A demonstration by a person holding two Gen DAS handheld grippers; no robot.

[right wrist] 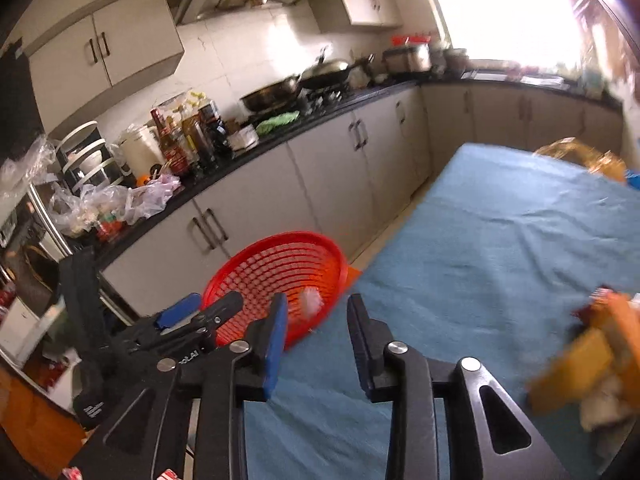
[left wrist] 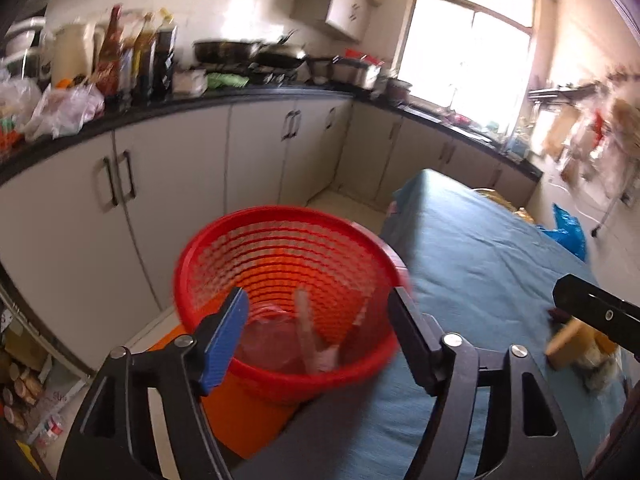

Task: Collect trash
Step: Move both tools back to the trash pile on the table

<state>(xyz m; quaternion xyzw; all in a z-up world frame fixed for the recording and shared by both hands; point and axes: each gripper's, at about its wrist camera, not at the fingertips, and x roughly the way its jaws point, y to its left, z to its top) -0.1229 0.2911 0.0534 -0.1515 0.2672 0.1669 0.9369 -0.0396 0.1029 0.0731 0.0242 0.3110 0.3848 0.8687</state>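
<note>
Left wrist view: left hand-held gripper spread, empty, over the red plastic mesh basket beside the blue-clothed worktop. Right hand-held gripper parted, empty; white crumpled scrap at basket rim.

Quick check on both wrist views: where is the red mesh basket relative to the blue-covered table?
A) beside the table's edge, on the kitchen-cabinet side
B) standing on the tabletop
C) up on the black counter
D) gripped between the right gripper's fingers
A: the red mesh basket stands off the edge of the blue-covered table, between it and the white lower cabinets, with both grippers' jaws open and nothing clamped.
</note>
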